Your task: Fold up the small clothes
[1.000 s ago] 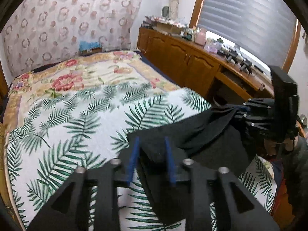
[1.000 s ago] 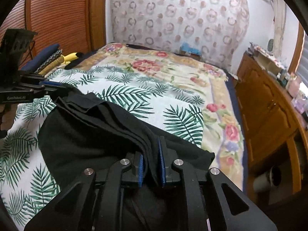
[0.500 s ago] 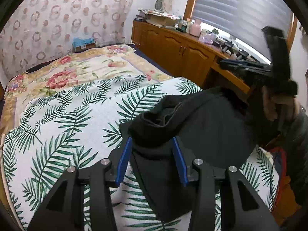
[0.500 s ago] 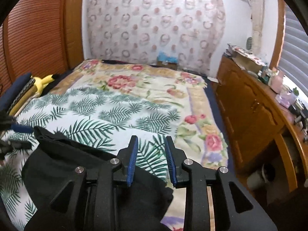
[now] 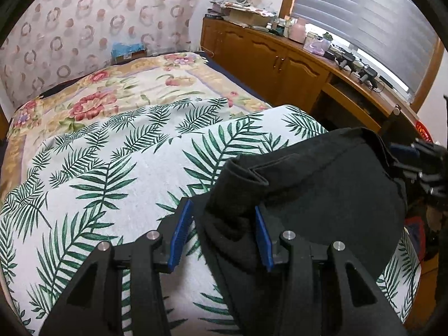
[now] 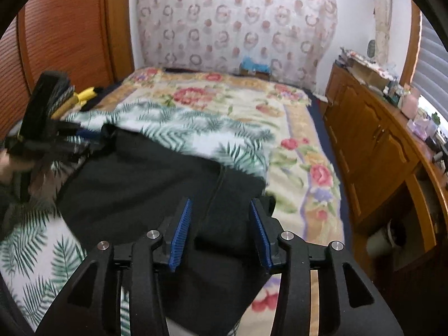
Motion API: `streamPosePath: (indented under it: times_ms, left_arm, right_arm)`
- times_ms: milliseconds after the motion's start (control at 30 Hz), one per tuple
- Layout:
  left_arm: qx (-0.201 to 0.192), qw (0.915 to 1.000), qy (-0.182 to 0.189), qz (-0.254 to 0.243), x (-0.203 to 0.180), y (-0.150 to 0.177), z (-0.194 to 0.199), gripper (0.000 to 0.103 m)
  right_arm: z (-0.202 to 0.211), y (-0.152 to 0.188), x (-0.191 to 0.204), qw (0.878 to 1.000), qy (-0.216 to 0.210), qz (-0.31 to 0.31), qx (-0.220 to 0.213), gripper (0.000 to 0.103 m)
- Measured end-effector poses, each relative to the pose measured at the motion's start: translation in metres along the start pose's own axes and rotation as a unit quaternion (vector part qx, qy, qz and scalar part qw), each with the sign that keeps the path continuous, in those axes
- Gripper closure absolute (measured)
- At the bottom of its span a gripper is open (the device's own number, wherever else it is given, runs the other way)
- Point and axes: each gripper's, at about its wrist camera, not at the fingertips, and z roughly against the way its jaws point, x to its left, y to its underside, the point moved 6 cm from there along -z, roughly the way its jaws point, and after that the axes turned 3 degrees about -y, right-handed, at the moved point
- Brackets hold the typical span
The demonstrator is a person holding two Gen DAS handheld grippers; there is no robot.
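Observation:
A black garment (image 5: pixel 322 193) lies folded on the palm-leaf bedspread (image 5: pixel 117 168) at the near edge of the bed. My left gripper (image 5: pixel 221 224) is open, its blue pads astride a bunched fold at the garment's left edge. My right gripper (image 6: pixel 221 221) is open over the garment's right part (image 6: pixel 156 184). Each gripper shows in the other's view: the right one (image 5: pixel 414 159) at the garment's far right corner, the left one (image 6: pixel 70 137) at its far left corner.
A floral blanket (image 5: pixel 112 95) covers the far half of the bed. Wooden cabinets (image 5: pixel 274 64) with clutter on top run along the right side. A wooden wardrobe (image 6: pixel 64 33) and a yellow toy (image 6: pixel 84 95) are on the left. A blue box (image 5: pixel 128 51) sits by the wall.
Both grippers have let go of the black garment and opened wide. The garment has dropped from being held up and now lies folded on the bed.

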Motion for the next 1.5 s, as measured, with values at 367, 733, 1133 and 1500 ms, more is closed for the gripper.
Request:
streamPosePath:
  times_ms: [367,733,1133,1500]
  left_arm:
    - [-0.004,1.0,-0.003,-0.001,0.004,-0.001,0.0,0.061]
    - [-0.015,0.9998,0.0,0.013,0.014,0.002,0.009,0.061]
    - [0.018,0.9985,0.036,0.038,0.017,0.004,-0.013,0.06]
    - [0.017,0.9971,0.067,0.03,0.002,0.004,-0.011,0.075]
  right_arm:
    - [-0.013,0.001,-0.01,1.0,0.001,0.014,0.003,0.099]
    - [-0.001,-0.012,-0.057,0.995,0.069,-0.067,-0.035,0.044]
    - [-0.035,0.036,-0.04,0.989,-0.007,-0.145,0.024,0.03]
    - [-0.04,0.032,-0.017,0.987,-0.061,-0.144,0.031,0.045]
